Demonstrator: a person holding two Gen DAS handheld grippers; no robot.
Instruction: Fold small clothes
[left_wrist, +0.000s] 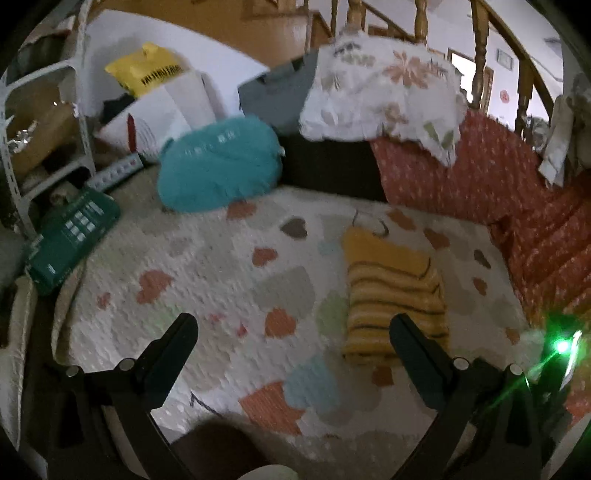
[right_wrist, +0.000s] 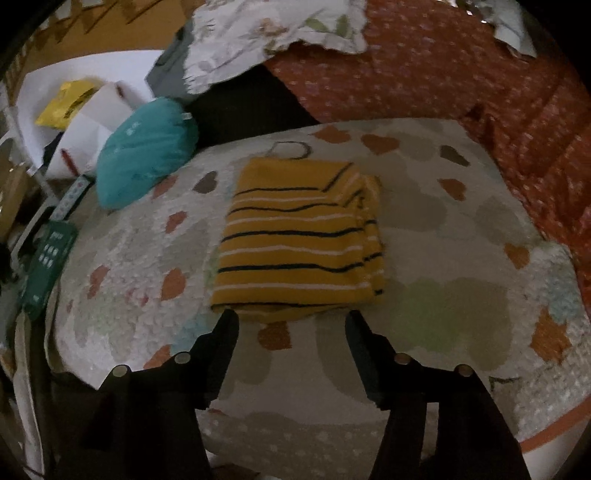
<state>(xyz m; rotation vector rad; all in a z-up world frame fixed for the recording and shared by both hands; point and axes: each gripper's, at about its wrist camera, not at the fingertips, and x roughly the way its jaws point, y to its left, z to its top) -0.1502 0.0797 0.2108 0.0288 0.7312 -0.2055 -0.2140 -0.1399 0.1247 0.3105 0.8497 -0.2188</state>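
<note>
Folded striped garment (right_wrist: 301, 240) lying flat on the heart-print quilt (right_wrist: 461, 258), just ahead of the right gripper (right_wrist: 291, 317), whose jaws stand apart and empty. Left gripper (left_wrist: 293, 321), likewise spread and empty, has the garment ahead and to its right; teal pillow (left_wrist: 218, 162) lies farther ahead, left.

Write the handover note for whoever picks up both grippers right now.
Left gripper: open, empty, above the heart-print quilt, left of the garment.
Right gripper: open, empty, just short of the garment's near edge.
Yellow striped top: lies on the quilt, already folded into a compact rectangle; layers show along its right side.
Done: this piece looks folded.
Left: perhaps square up the right edge. No other small clothes are clearly visible; the teal cushion and red dotted blanket sit behind.
</note>
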